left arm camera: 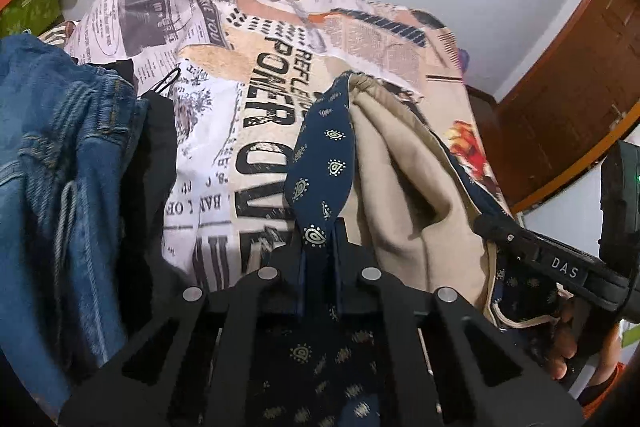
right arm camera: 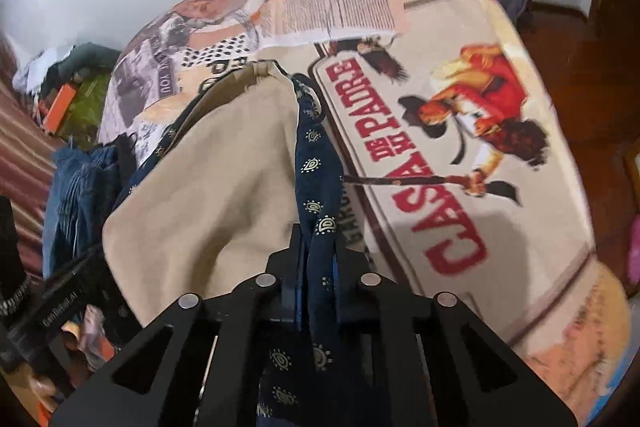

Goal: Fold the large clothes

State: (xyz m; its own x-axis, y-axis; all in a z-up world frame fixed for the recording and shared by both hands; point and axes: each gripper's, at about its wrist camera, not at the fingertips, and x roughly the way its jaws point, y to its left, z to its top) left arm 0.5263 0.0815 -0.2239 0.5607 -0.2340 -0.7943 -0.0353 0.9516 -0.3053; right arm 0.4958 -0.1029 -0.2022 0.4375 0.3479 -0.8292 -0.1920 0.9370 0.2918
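Observation:
A large garment, navy blue with a gold paisley print (left arm camera: pixel 320 155) and a beige lining (left arm camera: pixel 404 195), hangs lifted above a bed. My left gripper (left arm camera: pixel 318 247) is shut on a navy edge of it. My right gripper (right arm camera: pixel 320 251) is shut on another navy edge (right arm camera: pixel 318 163), with the beige lining (right arm camera: pixel 216 195) spread to its left. The right gripper also shows at the right of the left wrist view (left arm camera: pixel 500 227), clamped on the garment's edge. The left gripper body shows at the lower left of the right wrist view (right arm camera: pixel 60 303).
The bed is covered by a printed sheet (left arm camera: pixel 256 99) with newspaper and poster graphics (right arm camera: pixel 440 187). Blue jeans (left arm camera: pixel 52 155) and a black garment (left arm camera: pixel 156 139) lie at the left. A wooden door (left arm camera: pixel 572 87) stands at the right. A white wall is behind.

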